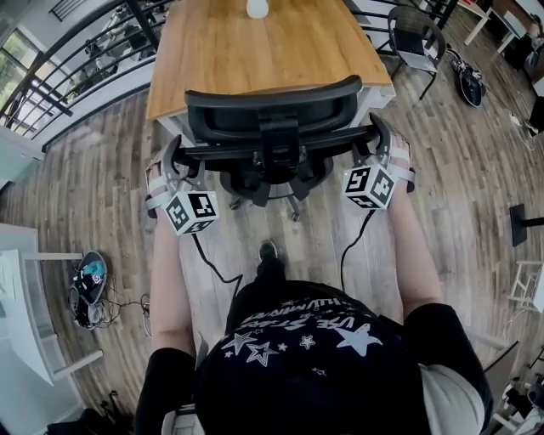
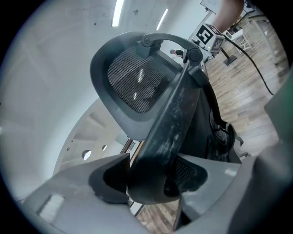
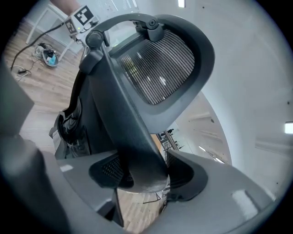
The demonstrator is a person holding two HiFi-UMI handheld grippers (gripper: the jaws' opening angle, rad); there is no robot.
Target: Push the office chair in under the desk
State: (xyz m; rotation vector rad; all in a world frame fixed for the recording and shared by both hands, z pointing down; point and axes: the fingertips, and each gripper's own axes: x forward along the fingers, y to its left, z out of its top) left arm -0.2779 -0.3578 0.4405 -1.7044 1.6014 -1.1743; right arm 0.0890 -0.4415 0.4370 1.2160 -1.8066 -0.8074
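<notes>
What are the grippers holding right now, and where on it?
The office chair: the left gripper clamps the end of one armrest, the right gripper the end of the other.

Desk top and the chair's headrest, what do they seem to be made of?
Desk top: probably wood or wood-look laminate, warm brown and matte, with faint grain streaks along it. Headrest: dark ribbed mesh, likely synthetic, glinting under the lights, set in a smooth grey frame that looks like moulded plastic.

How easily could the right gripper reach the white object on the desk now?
Probably not: the right gripper holds the chair armrest, and the backrest stands between it and the white object.
</notes>
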